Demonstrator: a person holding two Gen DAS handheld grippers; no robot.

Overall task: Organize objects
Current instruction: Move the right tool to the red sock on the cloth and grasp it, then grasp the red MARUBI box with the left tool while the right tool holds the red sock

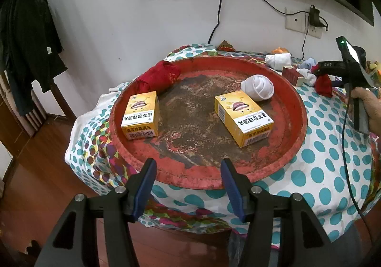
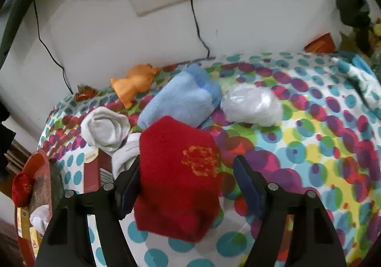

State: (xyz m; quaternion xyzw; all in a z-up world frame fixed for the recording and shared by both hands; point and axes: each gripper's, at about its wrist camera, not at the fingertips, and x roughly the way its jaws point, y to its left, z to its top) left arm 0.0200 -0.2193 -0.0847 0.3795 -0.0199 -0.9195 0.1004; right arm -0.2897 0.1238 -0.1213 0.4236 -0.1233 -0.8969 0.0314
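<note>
We see a table draped in a polka-dot cloth [image 1: 309, 171], with wooden floor [image 1: 35, 171] below it. Directly on the cloth sits a round red tray [image 1: 295, 100] with a worn, dark middle. Beside the tray on the cloth lie a dark red box [image 2: 91, 171], a rolled white sock [image 2: 104, 128], a light blue rolled sock [image 2: 183, 97], a crumpled clear plastic bag [image 2: 252, 105] and an orange toy figure [image 2: 133, 83] near the wall. A red sock bundle [image 2: 178, 171] also sits there.
</note>
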